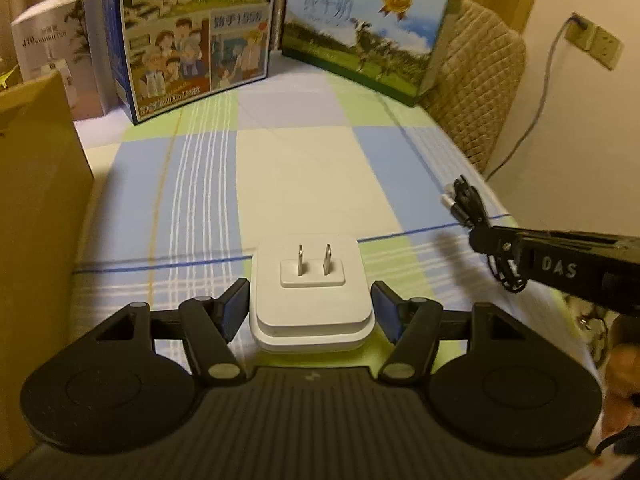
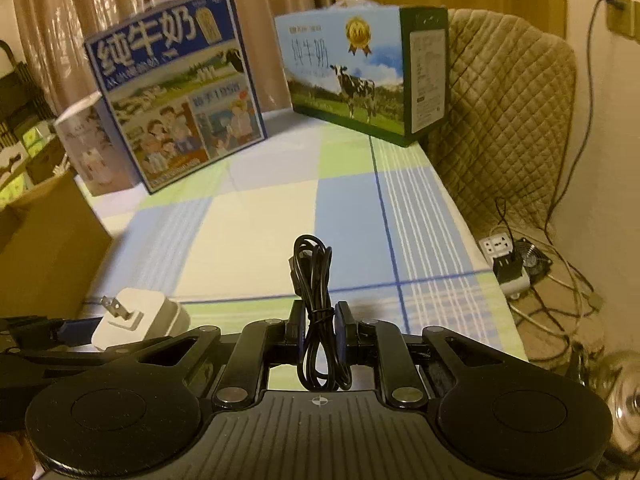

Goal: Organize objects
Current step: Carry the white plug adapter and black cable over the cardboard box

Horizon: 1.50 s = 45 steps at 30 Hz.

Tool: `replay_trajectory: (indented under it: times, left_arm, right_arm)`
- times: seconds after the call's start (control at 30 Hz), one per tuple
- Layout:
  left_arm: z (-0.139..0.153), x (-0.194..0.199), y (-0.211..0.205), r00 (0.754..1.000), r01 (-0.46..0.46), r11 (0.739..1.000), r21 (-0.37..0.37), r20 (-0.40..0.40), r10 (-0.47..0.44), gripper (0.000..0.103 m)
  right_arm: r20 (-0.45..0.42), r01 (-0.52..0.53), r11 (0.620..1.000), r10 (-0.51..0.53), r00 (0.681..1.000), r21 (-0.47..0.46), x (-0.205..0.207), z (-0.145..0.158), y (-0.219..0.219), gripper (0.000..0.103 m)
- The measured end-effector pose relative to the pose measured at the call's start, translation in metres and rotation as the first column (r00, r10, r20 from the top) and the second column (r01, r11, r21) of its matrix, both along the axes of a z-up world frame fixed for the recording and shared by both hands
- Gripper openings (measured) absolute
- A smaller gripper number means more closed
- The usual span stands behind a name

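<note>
Gripped charger (image 1: 312, 300), cable (image 2: 316, 320); milk cartons (image 2: 180, 92) behind.

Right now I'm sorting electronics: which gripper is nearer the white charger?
Left. The left gripper grips the white charger; the right gripper, beside it, clamps a black cable.

The table (image 1: 304, 168) is covered with a checked cloth (image 2: 256, 232) of pale blue, green and cream squares, with thin white and dark blue lines across it. At the far edge, three boxes stand upright on the cloth. The blue milk carton box (image 1: 192, 40) with cartoon people is in the middle. Just beside it on the left stands a small white box (image 1: 60, 52), partly hidden behind it. On the right, well apart from the blue one, stands a milk box (image 2: 356, 76) showing a cow on grass. A brown cardboard box (image 1: 40, 208) is at the left edge; whether it rests on the table I cannot tell.
</note>
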<state>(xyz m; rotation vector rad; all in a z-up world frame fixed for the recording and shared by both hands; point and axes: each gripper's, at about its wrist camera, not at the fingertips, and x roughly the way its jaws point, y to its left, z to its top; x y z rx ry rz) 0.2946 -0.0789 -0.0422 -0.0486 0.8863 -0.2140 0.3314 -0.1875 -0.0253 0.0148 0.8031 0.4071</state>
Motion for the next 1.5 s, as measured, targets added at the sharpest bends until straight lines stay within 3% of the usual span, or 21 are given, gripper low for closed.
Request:
replay_trajectory:
  times: [0.33, 0.67, 1.03, 1.3, 1.5]
  left_arm:
    - [0.068, -0.080, 0.013, 0.997, 0.029, 0.999, -0.014, 0.069, -0.028, 0.061]
    - [0.108, -0.155, 0.048, 0.994, 0.008, 1.000, 0.012, 0.112, -0.010, 0.061]
    - [0.122, -0.207, 0.079, 0.991, -0.012, 1.000, 0.011, 0.134, 0.010, 0.061]
    - [0.125, -0.225, 0.097, 0.990, -0.032, 0.999, 0.008, 0.139, 0.030, 0.061]
    - [0.132, -0.234, 0.105, 0.986, -0.033, 0.998, 0.049, 0.166, 0.025, 0.061]
  right_arm:
    - [0.003, -0.007, 0.998, 0.007, 1.000, 0.056, -0.105, 0.041, 0.004, 0.012]
    - [0.017, -0.037, 0.997, 0.035, 0.999, 0.074, -0.181, 0.071, 0.009, 0.011]
    - [0.057, -0.075, 0.994, 0.071, 0.996, 0.075, -0.222, 0.096, 0.028, 0.012]
    - [0.058, -0.103, 0.992, 0.099, 0.993, 0.074, -0.231, 0.098, 0.042, 0.012]
    - [0.058, -0.128, 0.989, 0.124, 0.991, 0.075, -0.236, 0.098, 0.054, 0.012]
